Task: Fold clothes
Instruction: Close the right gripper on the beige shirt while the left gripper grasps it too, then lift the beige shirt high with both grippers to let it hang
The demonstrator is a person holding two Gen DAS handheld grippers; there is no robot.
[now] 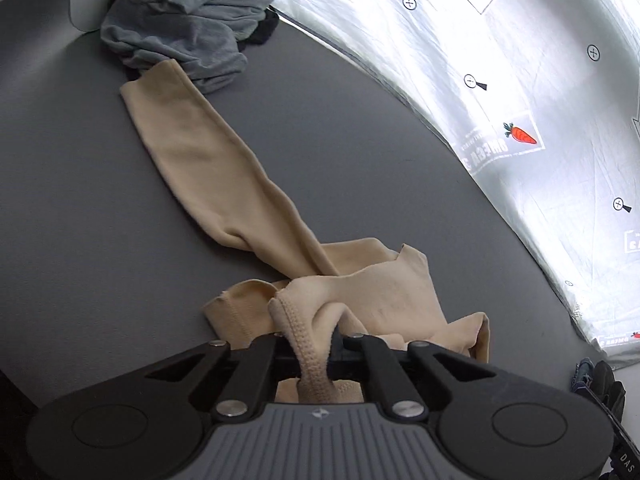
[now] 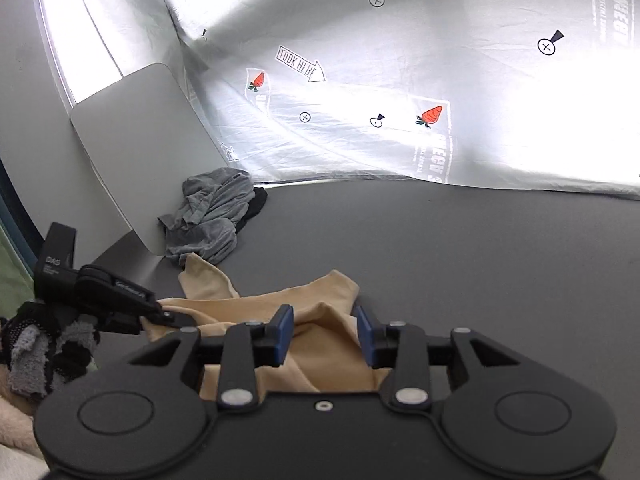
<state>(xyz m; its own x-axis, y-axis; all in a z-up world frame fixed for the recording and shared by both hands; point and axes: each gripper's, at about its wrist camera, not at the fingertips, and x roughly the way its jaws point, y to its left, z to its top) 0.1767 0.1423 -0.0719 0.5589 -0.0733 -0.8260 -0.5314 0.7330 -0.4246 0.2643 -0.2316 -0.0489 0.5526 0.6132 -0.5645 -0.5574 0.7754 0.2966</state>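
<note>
both views ride low and close over the grey table (image 1: pixel 100 200), looking steeply down along their grippers toward the printed white sheet (image 2: pixel 400 80); both share the beige garment (image 1: pixel 208 168) and grey clothes pile (image 2: pixel 212 216).

Strong backlight is thrown through the white printed sheet (image 2: pixel 400 80), which is overexposed to glare, while edges are bent and darkened by fisheye distortion

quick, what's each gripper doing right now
left gripper: shut on the beige stretchy garment
right gripper: open, blue pads apart over the same garment, not pressing it
</note>
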